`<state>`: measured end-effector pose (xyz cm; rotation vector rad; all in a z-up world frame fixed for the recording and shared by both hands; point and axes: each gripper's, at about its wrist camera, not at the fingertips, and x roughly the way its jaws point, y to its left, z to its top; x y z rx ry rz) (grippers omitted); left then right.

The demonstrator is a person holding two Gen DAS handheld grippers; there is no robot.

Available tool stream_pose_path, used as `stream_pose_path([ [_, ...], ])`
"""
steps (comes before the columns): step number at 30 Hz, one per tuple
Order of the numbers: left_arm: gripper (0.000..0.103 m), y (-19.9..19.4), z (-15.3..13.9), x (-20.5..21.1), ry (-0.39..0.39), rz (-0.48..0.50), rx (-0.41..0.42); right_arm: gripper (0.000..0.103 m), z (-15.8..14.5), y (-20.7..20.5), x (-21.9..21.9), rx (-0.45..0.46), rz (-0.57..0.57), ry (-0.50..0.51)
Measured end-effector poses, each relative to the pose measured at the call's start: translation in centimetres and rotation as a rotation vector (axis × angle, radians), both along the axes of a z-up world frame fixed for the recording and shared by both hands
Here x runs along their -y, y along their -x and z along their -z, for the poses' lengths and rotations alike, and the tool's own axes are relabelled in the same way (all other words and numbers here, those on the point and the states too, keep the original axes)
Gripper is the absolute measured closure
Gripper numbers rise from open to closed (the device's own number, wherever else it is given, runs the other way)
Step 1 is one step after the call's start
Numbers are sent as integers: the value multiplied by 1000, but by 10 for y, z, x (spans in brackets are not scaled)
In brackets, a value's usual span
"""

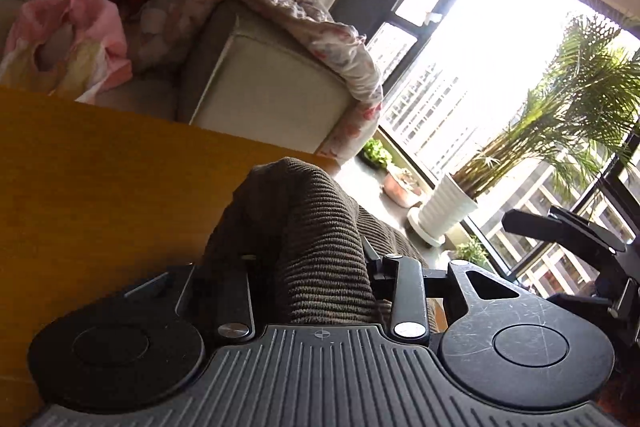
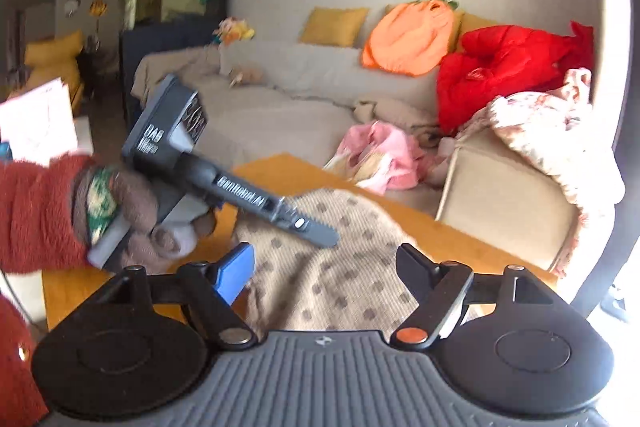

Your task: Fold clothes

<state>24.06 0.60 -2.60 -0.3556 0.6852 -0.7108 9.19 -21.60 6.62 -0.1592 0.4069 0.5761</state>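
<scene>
The right claw (image 2: 326, 283) stands wide open and holds nothing, with the knitted, spotted garment (image 2: 320, 267) lying on the yellow bench (image 2: 460, 231) just beyond its fingers — probably let go so the fold can settle. The left claw (image 1: 308, 267) is partly closed on a bunched ridge of the same knit (image 1: 304, 227), likely pinning or carrying that edge. Seen from the right wrist, the person's left hand (image 2: 132, 211) — gloved, red-sleeved — angles its tool downward over the cloth. Beyond, more clothes wait on the sofa (image 2: 500, 203).
</scene>
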Motion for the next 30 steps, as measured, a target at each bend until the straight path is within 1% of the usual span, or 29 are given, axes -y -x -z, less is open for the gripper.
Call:
stream_pose_path([
  [1,63,-5,6,2,-23,-5,-12,17,4,-14,5,11,40,-3],
  [2,58,-10,14,4,-44,-11,-28,17,11,-28,7,10,74,5],
  [4,48,-15,28,-4,-28,-25,-71,17,39,-57,4,-75,120,44],
  [6,47,-9,32,-19,13,-32,-99,17,67,-86,0,-166,166,83],
  [8,45,6,15,-32,-14,-65,-65,15,87,-90,-4,-189,167,98],
  [10,44,22,-5,-46,-49,-101,-23,11,90,-85,-4,-184,182,96],
  [11,39,30,-19,-50,-35,-115,18,10,91,-82,-4,-188,197,100],
  [12,36,37,-36,-54,-7,-127,67,9,93,-77,-6,-189,210,106],
  [14,19,39,-51,-48,114,-80,84,7,97,-69,-13,-181,232,124],
  [16,16,38,-64,-40,246,-21,87,7,100,-62,-24,-163,250,149],
  [18,15,26,-50,-19,291,38,10,7,100,-56,-32,-152,267,168],
  [19,15,20,-38,-7,274,44,-33,7,99,-54,-32,-158,265,162],
  [20,18,13,-24,2,232,25,-81,7,98,-52,-32,-163,262,156],
  [21,21,5,-10,7,201,-2,-131,7,97,-50,-32,-169,259,149],
  [22,26,-2,2,8,191,-24,-168,6,89,-50,-25,-183,235,122],
  [23,29,-6,10,4,201,-34,-184,5,81,-51,-18,-197,208,92],
  [24,29,-8,13,0,220,-32,-192,0,73,-51,-10,-211,181,61],
  [26,29,-13,18,-7,252,-22,-212,0,50,-53,13,-190,171,-17],
  [28,29,-14,21,-9,251,-20,-211,0,34,-66,31,-151,214,-58],
  [30,29,-13,25,-8,249,-25,-203,0,32,-92,37,-103,282,-28],
])
